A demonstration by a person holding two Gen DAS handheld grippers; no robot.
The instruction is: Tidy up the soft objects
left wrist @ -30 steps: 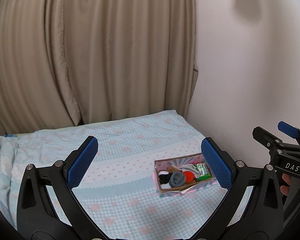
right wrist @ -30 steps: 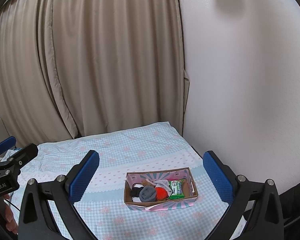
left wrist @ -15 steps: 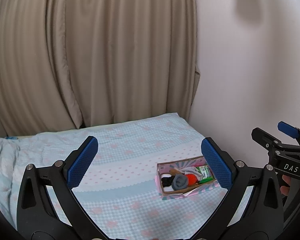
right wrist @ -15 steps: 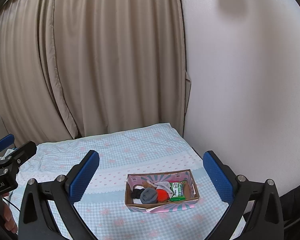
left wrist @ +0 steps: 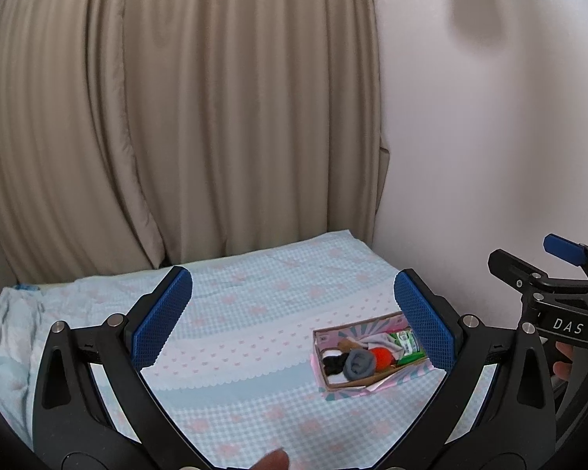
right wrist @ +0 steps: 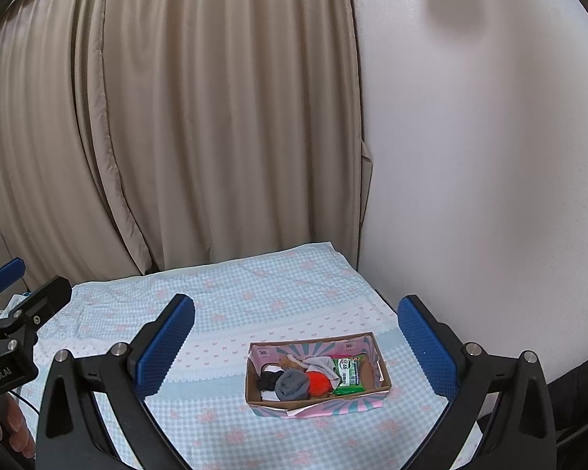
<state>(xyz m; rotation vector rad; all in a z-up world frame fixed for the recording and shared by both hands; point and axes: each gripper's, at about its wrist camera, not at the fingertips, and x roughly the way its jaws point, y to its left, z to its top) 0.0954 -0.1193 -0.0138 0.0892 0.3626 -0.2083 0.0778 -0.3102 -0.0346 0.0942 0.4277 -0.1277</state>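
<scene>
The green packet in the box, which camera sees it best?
The right wrist view. There the green packet lies in full sight at the right end of the cardboard box, between the open tongs, its white label showing. In the left wrist view, the packet looks smaller and the blue pad covers part of it.

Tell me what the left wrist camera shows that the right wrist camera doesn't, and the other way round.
Only the left wrist view shows the right gripper at its right edge, and a fingertip at the bottom. Only the right wrist view shows the green wipes pack unobstructed, and the left gripper at its left edge. Both share the cardboard box holding a grey rolled sock and an orange item, the checked bedsheet, the beige curtain, and open jaws.
</scene>
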